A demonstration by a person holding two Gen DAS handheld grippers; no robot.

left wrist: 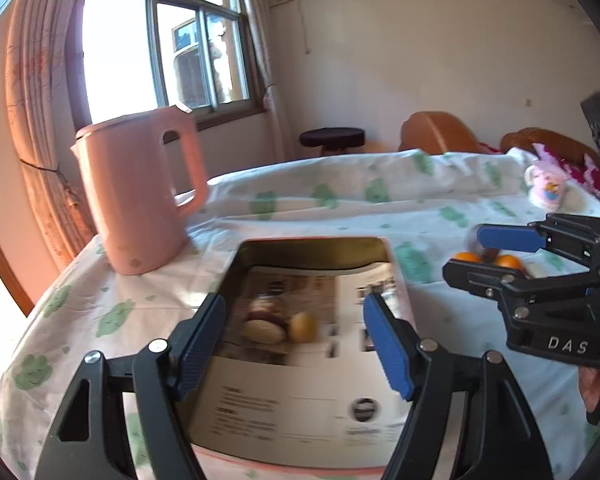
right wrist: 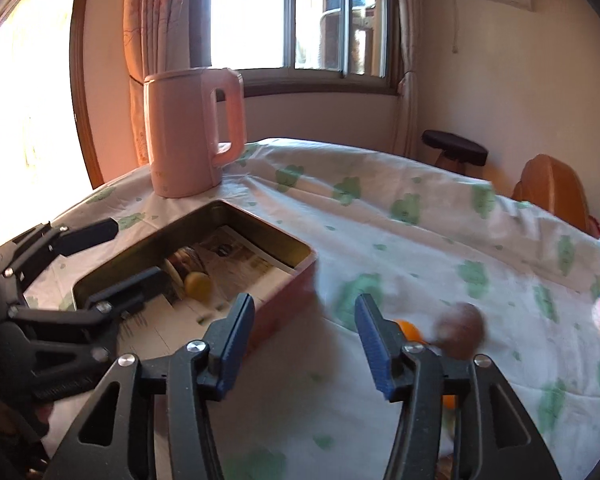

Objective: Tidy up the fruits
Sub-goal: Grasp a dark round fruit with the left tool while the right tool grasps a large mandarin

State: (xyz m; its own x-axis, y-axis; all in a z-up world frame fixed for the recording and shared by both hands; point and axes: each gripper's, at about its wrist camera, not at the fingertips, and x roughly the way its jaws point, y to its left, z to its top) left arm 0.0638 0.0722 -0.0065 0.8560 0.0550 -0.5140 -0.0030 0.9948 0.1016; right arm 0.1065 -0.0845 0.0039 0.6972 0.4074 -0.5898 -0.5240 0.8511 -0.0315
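Nearest the lens in the left wrist view, the left gripper (left wrist: pixel 296 336) fills the lower frame with its jaws apart and nothing between them. Past it, at centre frame, sits the tin tray (left wrist: pixel 312 246), its floor lined with printed paper, with several blurred fruits already in it, among them a yellow fruit (left wrist: pixel 303 326).

In the right wrist view, the right gripper (right wrist: pixel 304 344) also stands with jaws apart and empty, low in the frame. The tray (right wrist: pixel 306 268) lies to its left, the pink kettle (right wrist: pixel 188 132) upper left beyond it, all on the green-patterned cloth (right wrist: pixel 420 240).

Loose fruit lies just right of the right claw's right finger: a brown round fruit (right wrist: pixel 460 330), blurred, and an orange (right wrist: pixel 408 330) partly hidden beside it. The right hand is clearly nearer; reaching them would likely mean swinging slightly rightward. Being round, they offer no long axis.
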